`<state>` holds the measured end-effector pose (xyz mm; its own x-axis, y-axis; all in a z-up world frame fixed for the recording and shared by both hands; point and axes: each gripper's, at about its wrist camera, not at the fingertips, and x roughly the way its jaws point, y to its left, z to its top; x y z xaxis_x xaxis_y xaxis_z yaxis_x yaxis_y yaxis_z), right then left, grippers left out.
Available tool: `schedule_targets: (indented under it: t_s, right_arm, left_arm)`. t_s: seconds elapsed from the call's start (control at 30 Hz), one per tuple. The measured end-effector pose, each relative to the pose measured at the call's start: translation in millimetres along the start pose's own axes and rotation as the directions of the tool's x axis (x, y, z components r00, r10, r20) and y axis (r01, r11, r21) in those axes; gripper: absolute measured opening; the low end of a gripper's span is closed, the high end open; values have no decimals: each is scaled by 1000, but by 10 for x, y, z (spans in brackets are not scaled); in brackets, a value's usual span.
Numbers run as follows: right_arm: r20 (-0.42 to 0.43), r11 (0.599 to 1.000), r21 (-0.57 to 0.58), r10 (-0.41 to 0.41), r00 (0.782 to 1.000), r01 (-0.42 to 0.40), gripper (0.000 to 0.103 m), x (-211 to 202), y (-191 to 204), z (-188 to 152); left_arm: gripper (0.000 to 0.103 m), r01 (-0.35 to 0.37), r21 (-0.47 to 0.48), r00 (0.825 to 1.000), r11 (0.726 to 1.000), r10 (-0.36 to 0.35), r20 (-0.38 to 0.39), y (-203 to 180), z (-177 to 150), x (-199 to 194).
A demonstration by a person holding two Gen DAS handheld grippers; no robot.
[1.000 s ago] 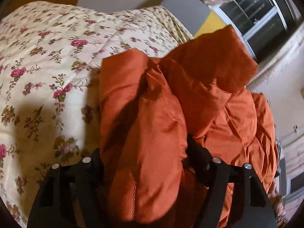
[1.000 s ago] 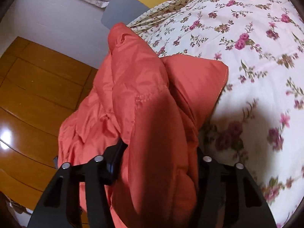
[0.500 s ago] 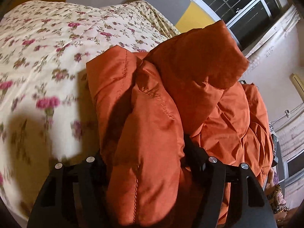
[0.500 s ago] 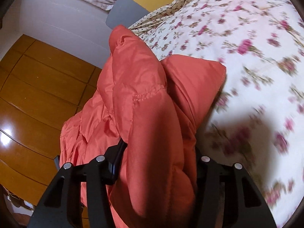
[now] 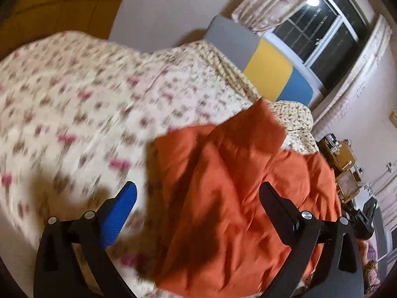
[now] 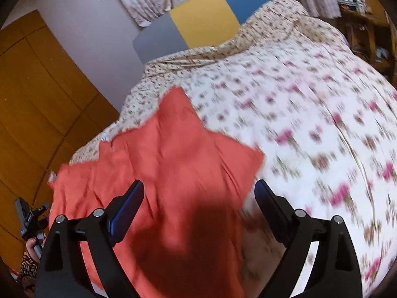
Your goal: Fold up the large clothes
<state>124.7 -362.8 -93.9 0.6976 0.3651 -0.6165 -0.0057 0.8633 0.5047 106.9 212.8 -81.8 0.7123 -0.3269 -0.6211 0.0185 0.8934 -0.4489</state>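
Both of your grippers are spread wide and hold nothing, above the orange jacket (image 5: 230, 198) lying on the floral bedspread (image 5: 82, 114).

Your left gripper (image 5: 198, 200) has its jaws parted, with the blue pad (image 5: 119, 217) over the bedspread just beside the jacket's edge and the other finger over the orange cloth; your right gripper (image 6: 199, 195) is just as open, straddling the jacket's pointed corner. The jacket lies crumpled on the bedspread, on the side away from the grey, yellow and blue headboard (image 6: 198, 22). Only your left view shows the dark window (image 5: 322, 27) above the headboard and wooden furniture (image 5: 342, 164) beyond the jacket. Only your right view shows the wooden wardrobe doors (image 6: 37, 94) past the jacket's far edge and a small black device (image 6: 26, 219) low beside it. Much of the bedspread is motion-blurred.
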Motion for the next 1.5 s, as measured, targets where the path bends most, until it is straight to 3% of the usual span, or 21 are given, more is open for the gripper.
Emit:
schedule_targets:
  t_s: [0.1,0.23,0.27,0.3,0.33,0.37,0.4,0.43,0.47,0.57,0.7,0.8,0.87,0.93,1.2,1.37,1.5]
  right_arm:
    - [-5,1000,-20,14,1000,-14,93,261,122,268]
    - [-47,999,26,30,998,-29,91,593,135,480]
    - [-51,999,36,36,998,-34,87,641,141,482]
    - [-54,999,36,30,998,-28,72,695,154,491]
    - [-55,1000,28,12,998,-10,55,713,175,481]
    - [-53,1000,15,7,999,-7,46,709,180,446]
    - [-47,1000,-10,14,999,-15,31,693,207,419]
    - [-35,999,-35,7,999,-8,22,659,244,381]
    - [-17,998,-57,-1,1000,0,21,603,262,358]
    - [52,995,-101,7,999,-1,16,373,375,332]
    - [169,994,-107,11,986,7,13,102,544,514]
    - [254,997,-80,6,967,15,13,27,626,710]
    - [294,997,-64,-18,956,39,13,72,666,821]
    - [312,998,-36,-37,949,51,13,182,665,921]
    - [264,977,-62,-184,947,206,13,916,518,978]
    - [221,968,-57,-226,949,244,13,1257,372,909]
    - [183,957,-79,-262,947,280,14,1469,345,884]
  left_arm:
    - [98,22,109,1000,994,-21,-15,-210,260,271]
    - [98,6,170,997,985,8,-78,-340,452,673]
    - [98,7,167,996,986,8,-86,-355,459,725]
    - [96,31,152,995,988,-16,-100,-375,465,788]
    - [80,67,138,993,988,-52,-108,-398,464,833]
    - [70,81,126,992,989,-67,-111,-405,446,854]
    - [65,63,113,993,992,-50,-109,-416,412,869]
    - [45,61,105,993,993,-49,-111,-422,377,867]
    - [32,64,106,992,992,-52,-113,-456,336,832]
    - [19,50,103,998,993,-46,-39,-499,297,606]
    - [16,27,70,991,997,-36,127,-593,437,247]
    - [16,7,54,971,999,-19,237,-735,627,106]
    - [16,-29,51,948,998,12,318,-863,757,88]
    - [16,-60,20,934,998,49,355,-938,845,161]
    - [16,-232,-51,907,971,235,350,-917,910,810]
    - [16,-307,-15,895,952,294,335,-806,831,1161]
    - [16,-320,-38,902,947,317,295,-664,817,1386]
